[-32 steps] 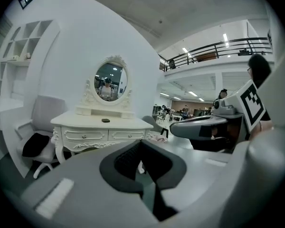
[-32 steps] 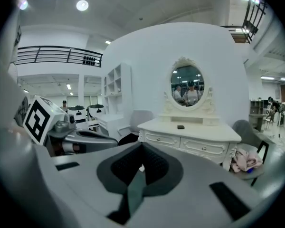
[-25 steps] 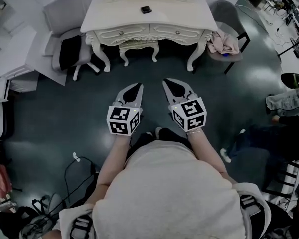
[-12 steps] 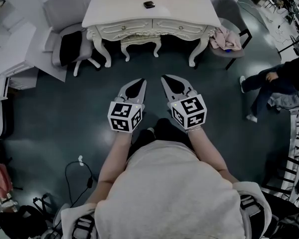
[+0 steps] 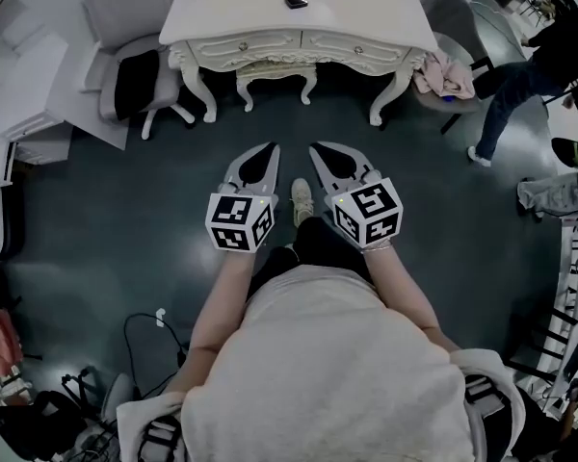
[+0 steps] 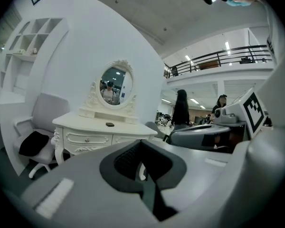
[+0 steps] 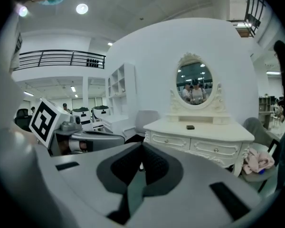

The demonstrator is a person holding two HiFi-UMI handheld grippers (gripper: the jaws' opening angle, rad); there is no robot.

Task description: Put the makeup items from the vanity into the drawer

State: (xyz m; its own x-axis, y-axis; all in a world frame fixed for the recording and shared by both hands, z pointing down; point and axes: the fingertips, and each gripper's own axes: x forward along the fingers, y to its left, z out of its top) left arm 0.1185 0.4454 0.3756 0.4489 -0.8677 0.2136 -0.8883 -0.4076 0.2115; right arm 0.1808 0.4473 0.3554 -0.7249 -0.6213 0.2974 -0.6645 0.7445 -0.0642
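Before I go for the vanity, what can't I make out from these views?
- Small dark item on the vanity top: too small in all three views to say what it is.
- Drawers: the shut fronts hide what is inside in every view.
- Rear of the vanity top: cut off by the top edge of the head view.
- Mirror: the reflections are too small to read in both gripper views.

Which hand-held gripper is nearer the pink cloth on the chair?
Right. The right hand-held gripper is left of the pink cloth; the left hand-held gripper is farther left.
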